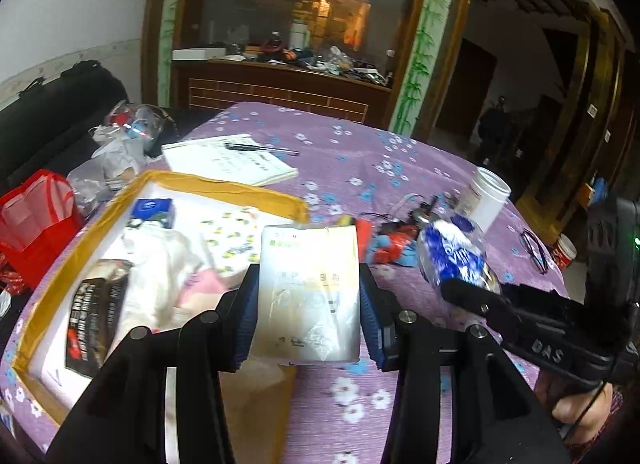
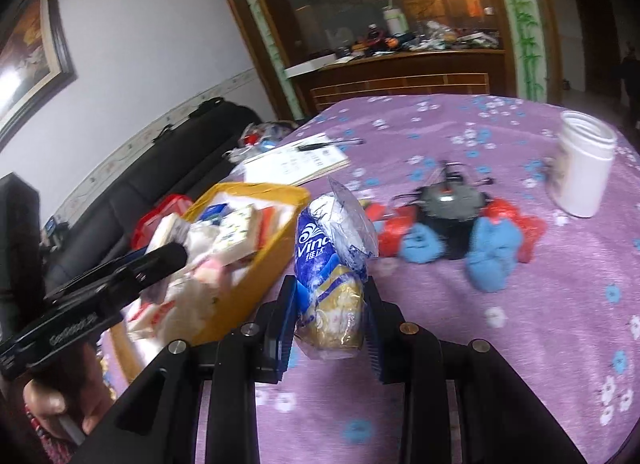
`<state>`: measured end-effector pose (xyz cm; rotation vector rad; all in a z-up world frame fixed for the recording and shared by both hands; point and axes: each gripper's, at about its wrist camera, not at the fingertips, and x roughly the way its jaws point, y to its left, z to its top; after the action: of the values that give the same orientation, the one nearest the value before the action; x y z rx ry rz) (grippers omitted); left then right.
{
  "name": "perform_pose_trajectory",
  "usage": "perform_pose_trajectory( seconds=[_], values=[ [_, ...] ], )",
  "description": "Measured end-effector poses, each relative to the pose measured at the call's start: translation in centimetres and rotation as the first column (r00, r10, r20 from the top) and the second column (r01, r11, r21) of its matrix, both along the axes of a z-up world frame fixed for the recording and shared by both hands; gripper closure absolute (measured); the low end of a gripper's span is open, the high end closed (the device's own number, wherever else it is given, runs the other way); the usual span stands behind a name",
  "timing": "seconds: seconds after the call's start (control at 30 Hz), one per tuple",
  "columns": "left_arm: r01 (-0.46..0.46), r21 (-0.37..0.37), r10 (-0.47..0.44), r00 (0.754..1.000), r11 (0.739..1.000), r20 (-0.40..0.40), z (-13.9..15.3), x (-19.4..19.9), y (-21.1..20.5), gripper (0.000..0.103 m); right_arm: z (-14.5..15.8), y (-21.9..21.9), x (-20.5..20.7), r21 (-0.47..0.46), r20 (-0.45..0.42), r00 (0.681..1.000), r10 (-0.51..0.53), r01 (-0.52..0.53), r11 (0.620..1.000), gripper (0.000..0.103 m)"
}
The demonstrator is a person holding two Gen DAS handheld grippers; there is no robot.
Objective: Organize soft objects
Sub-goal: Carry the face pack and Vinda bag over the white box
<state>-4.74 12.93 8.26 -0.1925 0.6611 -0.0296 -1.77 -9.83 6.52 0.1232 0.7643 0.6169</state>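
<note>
**Both packets held just beside the yellow box, which lies to the left**

The left gripper (image 1: 308, 300) has its jaws clenched on a flat white packet (image 1: 309, 288) with green print, its long axis running straight out along the fingers. In the left wrist view the packet hangs over the near right corner of the yellow fabric box (image 1: 224, 184), which already holds a blue carton, a black packet and white soft packs. The box opening lies ahead and to the left of these jaws, so this hand is the nearer one and, by judgement, needs only a short carry leftward before letting go.

The right gripper (image 2: 330, 316) grips a blue and white tissue pack (image 2: 324, 264) by its lower end, the pack standing up and away from the jaws. It hangs over the purple flowered bench (image 2: 520, 324), just right of the box's wall (image 2: 276, 260). The toy car (image 2: 452, 220) and white jar (image 2: 584, 172) lie well apart on the right, away from either path.
</note>
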Motion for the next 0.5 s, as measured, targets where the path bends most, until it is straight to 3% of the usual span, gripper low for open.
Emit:
perform_pose_trajectory(
  seconds=[0.5],
  values=[
    [-0.069, -0.006, 0.069, 0.997, 0.998, -0.044, 0.5, 1.3, 8.5, 0.059, 2.3, 8.3, -0.5, -0.018, -0.030, 0.990, 0.139, -0.139, 0.990, 0.072]
  ],
)
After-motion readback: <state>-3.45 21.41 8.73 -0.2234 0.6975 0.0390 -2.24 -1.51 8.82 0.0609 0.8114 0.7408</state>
